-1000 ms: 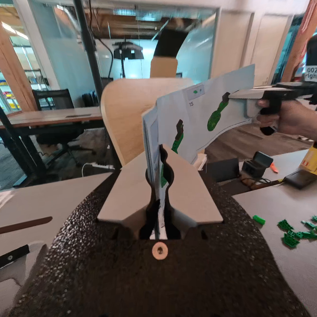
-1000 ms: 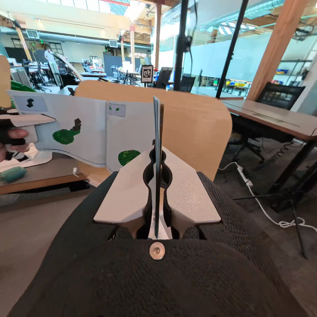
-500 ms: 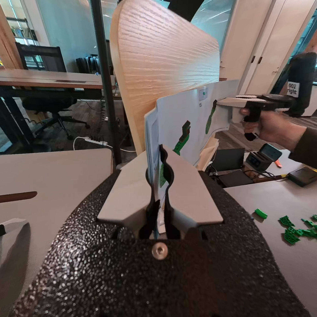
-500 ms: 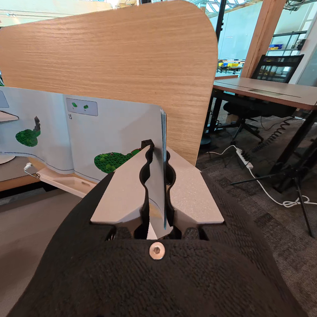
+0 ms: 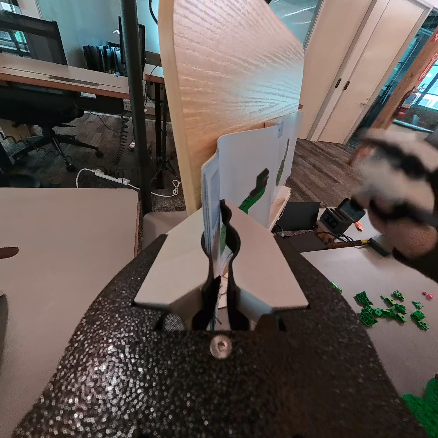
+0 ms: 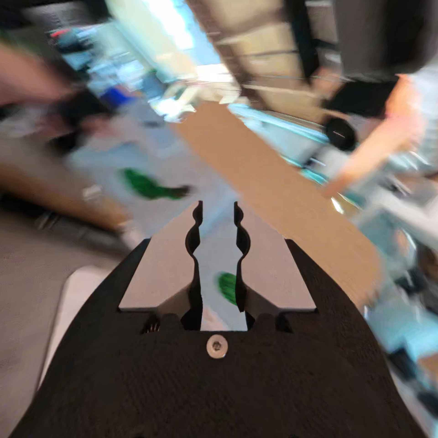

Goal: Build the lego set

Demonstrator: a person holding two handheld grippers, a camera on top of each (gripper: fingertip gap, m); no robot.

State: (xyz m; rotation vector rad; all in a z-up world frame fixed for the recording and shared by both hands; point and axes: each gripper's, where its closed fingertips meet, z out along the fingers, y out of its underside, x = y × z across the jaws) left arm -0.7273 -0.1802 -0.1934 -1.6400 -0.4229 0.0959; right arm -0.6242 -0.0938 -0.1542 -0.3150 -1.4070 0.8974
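At the left, the left gripper [image 5: 221, 239] stays closed on the lower edge of the instruction booklet [image 5: 246, 170], holding it upright in front of the wooden divider [image 5: 227, 78] at the far edge of the tabletop [image 5: 355, 272]. The right gripper [image 6: 218, 213] has changed: half a second ago it pinched the booklet's other end, now its jaws stand apart with nothing between them (its view is strongly blurred, so it seems to swing away). Loose green lego pieces [image 5: 388, 310] lie near the right edge of the tabletop. I judge that the page was consulted and the right gripper is now free to fetch pieces.
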